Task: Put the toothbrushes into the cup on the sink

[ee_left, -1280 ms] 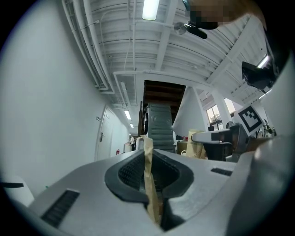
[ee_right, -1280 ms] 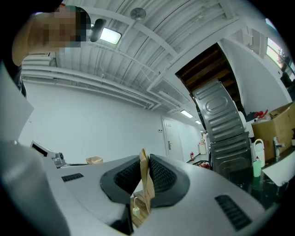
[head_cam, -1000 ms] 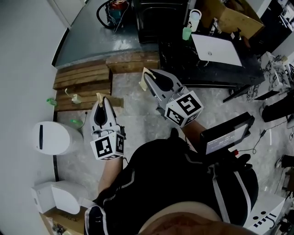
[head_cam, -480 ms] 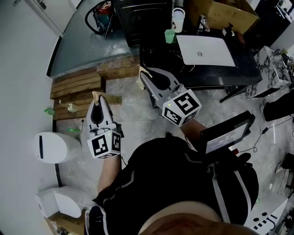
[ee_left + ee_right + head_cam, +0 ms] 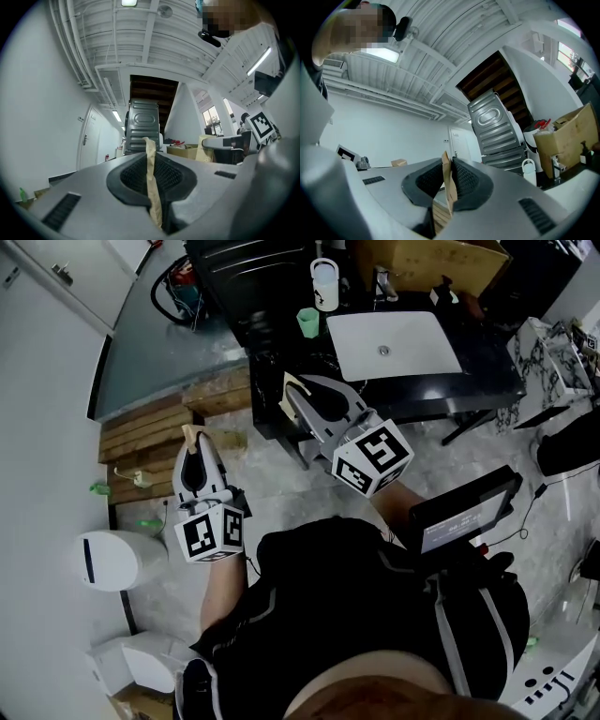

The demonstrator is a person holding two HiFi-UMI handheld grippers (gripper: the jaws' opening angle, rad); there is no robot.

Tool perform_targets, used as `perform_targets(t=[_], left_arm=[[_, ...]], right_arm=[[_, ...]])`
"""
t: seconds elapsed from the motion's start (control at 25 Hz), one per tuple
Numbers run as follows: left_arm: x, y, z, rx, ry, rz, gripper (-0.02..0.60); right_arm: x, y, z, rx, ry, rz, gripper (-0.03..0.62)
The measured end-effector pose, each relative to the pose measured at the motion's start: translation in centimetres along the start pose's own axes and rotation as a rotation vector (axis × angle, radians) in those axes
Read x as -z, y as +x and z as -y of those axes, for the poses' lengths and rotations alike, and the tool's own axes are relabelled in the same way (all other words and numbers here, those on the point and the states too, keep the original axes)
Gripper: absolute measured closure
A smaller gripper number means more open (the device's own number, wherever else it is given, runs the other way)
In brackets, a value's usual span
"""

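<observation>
My left gripper (image 5: 191, 439) is shut on a flat tan paper-wrapped toothbrush (image 5: 152, 180) that stands on edge between its pads. My right gripper (image 5: 290, 390) is shut on a second tan wrapped toothbrush (image 5: 450, 183), whose end sticks out past the jaws. Both grippers point roughly level toward the black counter (image 5: 487, 381). On it are the white sink basin (image 5: 394, 343) and, to the basin's left, a small green cup (image 5: 307, 322). The right gripper's tip is just short of the counter's near left corner. The left gripper hangs lower left, over the floor.
A white jug (image 5: 324, 284) and a faucet (image 5: 380, 282) stand behind the basin, with a cardboard box (image 5: 431, 257) beyond. Wooden boards (image 5: 150, 442) lie on the floor at left, near a white bin (image 5: 111, 559). A dark screen (image 5: 459, 517) sits at right.
Both grippers have travelled toward the counter, still shut on their tan toothbrushes. The sink and green cup now lie nearer in the head view; the boards and white bin have slid away to the left.
</observation>
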State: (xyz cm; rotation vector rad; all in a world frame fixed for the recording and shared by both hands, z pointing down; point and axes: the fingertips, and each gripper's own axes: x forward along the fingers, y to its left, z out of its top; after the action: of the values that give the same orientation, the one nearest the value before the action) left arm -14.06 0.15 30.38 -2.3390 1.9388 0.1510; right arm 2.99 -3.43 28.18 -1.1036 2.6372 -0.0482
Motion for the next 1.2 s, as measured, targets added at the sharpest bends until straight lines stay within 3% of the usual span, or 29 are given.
perform_targets(t=[0.68, 1.2], left_arm=[[0.6, 11.9, 5.2, 0.217, -0.033, 0.042, 0.541], [1.7, 22.9, 5.9, 0.409, -0.099, 0.055, 0.541]], right_arm=[[-0.9, -0.6, 10.3, 0.219, -0.025, 0.009, 0.543], [-0.3, 3.1, 15.8, 0.394, -0.059, -0.006, 0.543]])
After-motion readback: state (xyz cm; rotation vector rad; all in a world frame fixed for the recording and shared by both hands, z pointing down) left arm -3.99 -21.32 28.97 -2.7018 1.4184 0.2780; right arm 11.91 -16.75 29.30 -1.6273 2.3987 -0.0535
